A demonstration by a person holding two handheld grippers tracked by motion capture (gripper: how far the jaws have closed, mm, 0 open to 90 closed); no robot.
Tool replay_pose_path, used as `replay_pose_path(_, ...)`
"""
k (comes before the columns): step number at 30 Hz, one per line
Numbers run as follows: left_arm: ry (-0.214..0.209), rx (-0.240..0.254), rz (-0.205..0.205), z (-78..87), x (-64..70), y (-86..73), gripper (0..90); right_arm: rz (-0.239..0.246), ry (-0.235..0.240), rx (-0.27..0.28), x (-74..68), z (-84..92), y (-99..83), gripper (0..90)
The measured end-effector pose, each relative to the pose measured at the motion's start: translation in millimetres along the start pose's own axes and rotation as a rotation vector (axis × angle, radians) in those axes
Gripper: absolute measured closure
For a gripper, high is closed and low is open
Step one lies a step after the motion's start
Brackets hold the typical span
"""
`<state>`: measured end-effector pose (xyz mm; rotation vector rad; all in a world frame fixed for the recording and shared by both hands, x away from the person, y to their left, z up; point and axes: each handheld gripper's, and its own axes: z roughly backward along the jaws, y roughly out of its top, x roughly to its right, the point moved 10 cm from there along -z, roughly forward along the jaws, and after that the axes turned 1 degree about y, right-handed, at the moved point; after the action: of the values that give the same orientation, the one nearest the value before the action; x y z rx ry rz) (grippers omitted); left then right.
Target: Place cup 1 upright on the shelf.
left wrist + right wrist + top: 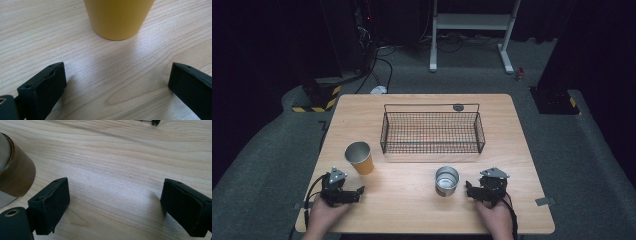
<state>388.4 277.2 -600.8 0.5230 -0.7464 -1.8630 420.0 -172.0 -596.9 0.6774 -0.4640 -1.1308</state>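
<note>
A yellow cup (359,157) with a metal inside stands upright on the left part of the wooden table (407,210). My left gripper (357,192) rests on the table just in front of it, open, with bare wood between its jaws. In the left gripper view the yellow cup (118,17) stands a little ahead of the open left gripper (116,82). A silver metal cup (446,181) stands right of centre. My right gripper (469,190) lies beside it, open and holding nothing. In the right gripper view the metal cup (15,170) is at the left, outside the right gripper (115,202).
A black wire basket (432,131) stands at the middle back of the table; one foot of the basket (155,122) shows far ahead in the right gripper view. Around the table lies grey carpet, with cables and a white frame (472,30) beyond the far edge.
</note>
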Motion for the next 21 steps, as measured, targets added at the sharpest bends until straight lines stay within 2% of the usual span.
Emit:
replay_pose_path(2, 0.001, -0.01, 0.005, 0.4, -0.4, -0.4, 1.8, -0.002, 0.0, -0.001, -0.1, 0.1, -0.1, 8.7)
replay_pose_path(7, 0.019, -0.018, -0.019, 3.0, -2.2, 0.1, 2.4, -0.004, 0.0, -0.002, -0.3, 0.2, -0.3, 8.7)
replay_pose_path(17, -0.02, 0.029, -0.016, 9.3, 2.4, 6.9, 2.0, -0.004, -0.001, -0.002, -0.3, 0.2, -0.2, 8.7)
replay_pose_path(21, -0.037, 0.07, -0.001, 14.1, 5.3, 13.0, 1.9, -0.004, 0.0, -0.002, -0.3, 0.2, -0.2, 8.7)
